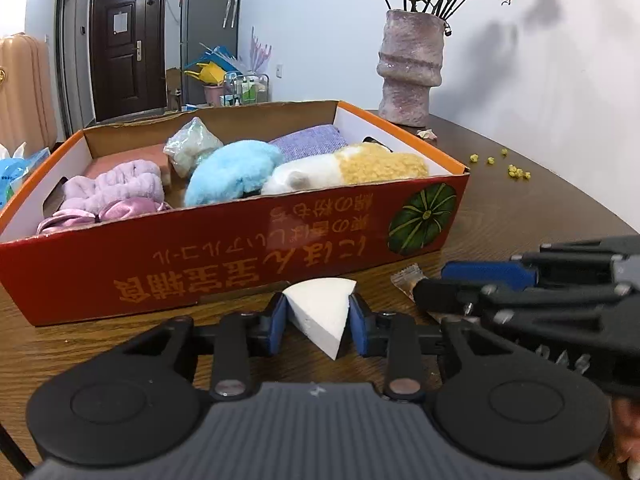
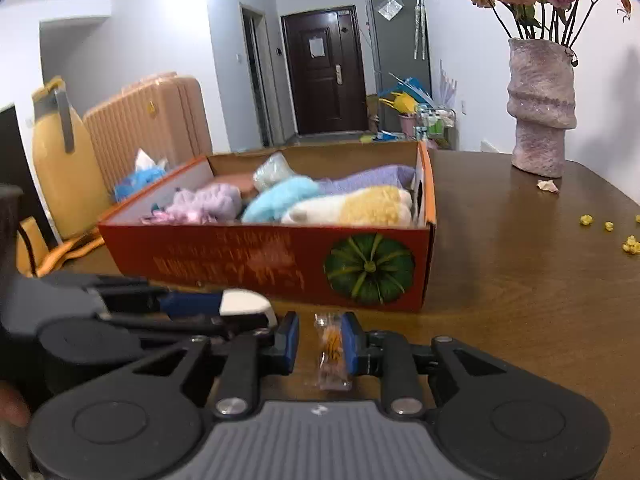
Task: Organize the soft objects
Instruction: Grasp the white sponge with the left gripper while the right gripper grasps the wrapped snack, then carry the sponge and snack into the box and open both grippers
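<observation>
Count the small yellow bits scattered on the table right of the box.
About 5 show in the left wrist view: three spaced out and a tight clump of roughly two nearer the table edge. The clump may hide more.

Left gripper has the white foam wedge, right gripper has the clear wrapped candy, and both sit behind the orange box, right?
Not behind: both sit in front of the orange box, on its near side. The left wrist view shows the left gripper on the white foam wedge; the right gripper has the clear wrapped candy.
</observation>
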Demonstrator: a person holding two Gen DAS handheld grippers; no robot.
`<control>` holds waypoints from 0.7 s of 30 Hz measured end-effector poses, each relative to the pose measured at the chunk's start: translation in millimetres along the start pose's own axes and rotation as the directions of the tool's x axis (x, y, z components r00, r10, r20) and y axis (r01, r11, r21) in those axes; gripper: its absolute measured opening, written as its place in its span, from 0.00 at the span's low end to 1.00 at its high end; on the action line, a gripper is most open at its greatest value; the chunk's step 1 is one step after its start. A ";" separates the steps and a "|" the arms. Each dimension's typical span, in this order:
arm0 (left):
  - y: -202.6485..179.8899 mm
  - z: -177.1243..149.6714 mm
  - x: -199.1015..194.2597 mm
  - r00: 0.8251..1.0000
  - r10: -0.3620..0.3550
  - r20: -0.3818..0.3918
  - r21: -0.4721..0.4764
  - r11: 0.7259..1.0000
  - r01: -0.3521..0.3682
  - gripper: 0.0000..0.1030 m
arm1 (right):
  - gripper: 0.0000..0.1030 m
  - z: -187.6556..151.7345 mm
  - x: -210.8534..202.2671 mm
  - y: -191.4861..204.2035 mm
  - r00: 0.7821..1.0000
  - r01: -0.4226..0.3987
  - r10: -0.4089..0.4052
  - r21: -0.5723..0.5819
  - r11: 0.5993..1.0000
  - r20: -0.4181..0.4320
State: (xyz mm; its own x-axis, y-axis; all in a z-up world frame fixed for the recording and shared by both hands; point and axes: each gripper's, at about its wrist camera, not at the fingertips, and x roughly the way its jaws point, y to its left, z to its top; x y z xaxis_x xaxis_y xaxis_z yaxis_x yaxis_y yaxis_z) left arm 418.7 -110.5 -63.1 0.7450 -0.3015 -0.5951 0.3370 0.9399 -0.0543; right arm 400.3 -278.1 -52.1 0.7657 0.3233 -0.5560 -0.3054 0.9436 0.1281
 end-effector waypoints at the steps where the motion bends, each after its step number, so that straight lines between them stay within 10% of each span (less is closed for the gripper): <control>1: 0.1 -0.1 -0.4 1.000 0.000 0.001 0.000 1.000 0.000 0.31 | 0.22 -1.9 1.5 2.4 1.000 0.017 -0.017 -0.016 1.000 -0.006; 9: -8.5 -3.7 -20.6 0.999 0.036 0.008 0.020 0.999 -0.036 0.29 | 0.13 -8.6 7.2 -0.4 0.999 0.039 -0.039 -0.003 0.999 -0.037; 21: -25.0 -69.8 -163.7 0.996 0.063 0.069 -0.111 0.992 -0.055 0.29 | 0.13 -59.8 -98.9 44.0 0.995 -0.104 0.104 -0.011 0.994 0.001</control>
State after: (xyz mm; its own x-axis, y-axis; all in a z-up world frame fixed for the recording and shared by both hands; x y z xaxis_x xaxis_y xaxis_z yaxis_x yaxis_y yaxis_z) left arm 248.1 -73.6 -20.4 0.8025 -0.2520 -0.5409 0.2295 0.9671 -0.1100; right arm 277.4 -272.8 -40.5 0.7303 0.4200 -0.5388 -0.3895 0.9039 0.1767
